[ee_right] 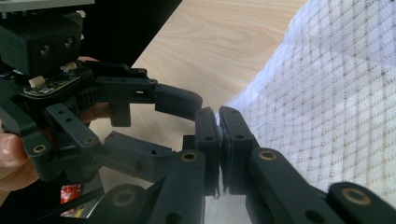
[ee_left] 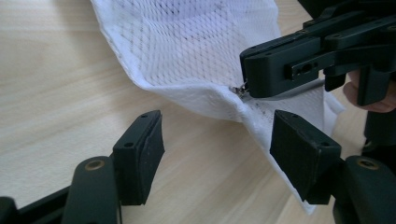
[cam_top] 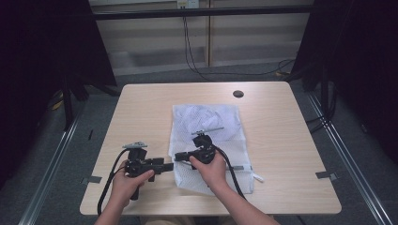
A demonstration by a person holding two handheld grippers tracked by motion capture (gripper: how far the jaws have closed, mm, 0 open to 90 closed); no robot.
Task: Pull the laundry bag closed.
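Note:
A white mesh bag [cam_top: 211,126] lies flat on the wooden table [cam_top: 141,112], right of its middle. My right gripper [cam_top: 178,156] points left and is shut on the bag's near left edge, by the small metal zipper pull [ee_left: 240,89]. In the right gripper view its jaws [ee_right: 218,123] are pressed together on the mesh bag [ee_right: 336,107]. My left gripper [cam_top: 170,165] faces it from the left, jaws open. In the left gripper view the lifted fold of the mesh bag [ee_left: 196,46] hangs between my left gripper [ee_left: 217,149] pads, close to the right-hand pad [ee_left: 299,154], with a gap on each side.
A round black cable hole [cam_top: 238,93] sits near the table's far edge. Black cables trail from both grippers toward the near edge. Dark curtains stand on both sides, and metal floor rails run beside the table.

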